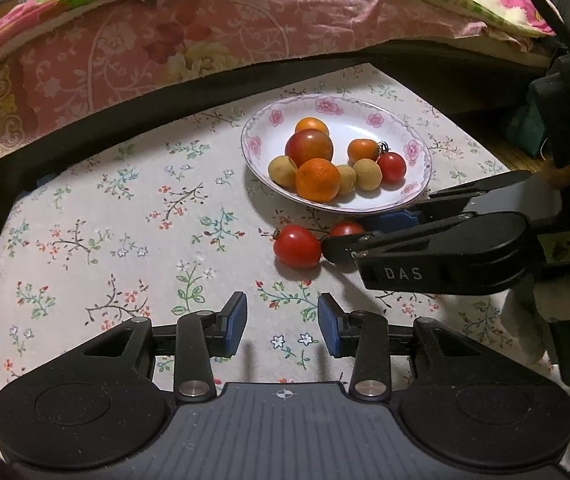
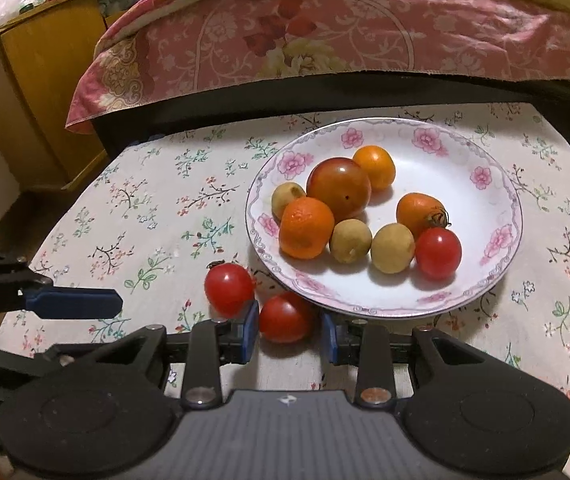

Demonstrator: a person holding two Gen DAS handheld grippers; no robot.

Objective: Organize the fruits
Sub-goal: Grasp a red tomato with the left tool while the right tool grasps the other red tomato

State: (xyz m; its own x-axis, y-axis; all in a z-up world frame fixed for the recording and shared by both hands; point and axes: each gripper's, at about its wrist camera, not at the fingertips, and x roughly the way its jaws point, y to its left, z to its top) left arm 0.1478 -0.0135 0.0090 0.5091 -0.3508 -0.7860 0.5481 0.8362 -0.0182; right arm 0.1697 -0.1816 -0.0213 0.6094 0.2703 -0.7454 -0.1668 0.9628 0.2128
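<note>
Two cherry tomatoes lie on the floral cloth just beside the plate [image 2: 381, 308], where the other fruit is already piled. The right gripper [image 2: 290, 330], pointing steeply down, has its pads on either side of the nearer tomato [image 2: 285, 317]; they look close to its skin, but whether they press it cannot be told. The second tomato [image 2: 229, 289] sits just left of it, near that finger. The left gripper [image 1: 283, 322] hovers over bare cloth, jaws parted and empty. The tomato is likely light, smooth and easily bruised (a gentle squeeze across its widest part should do).
</note>
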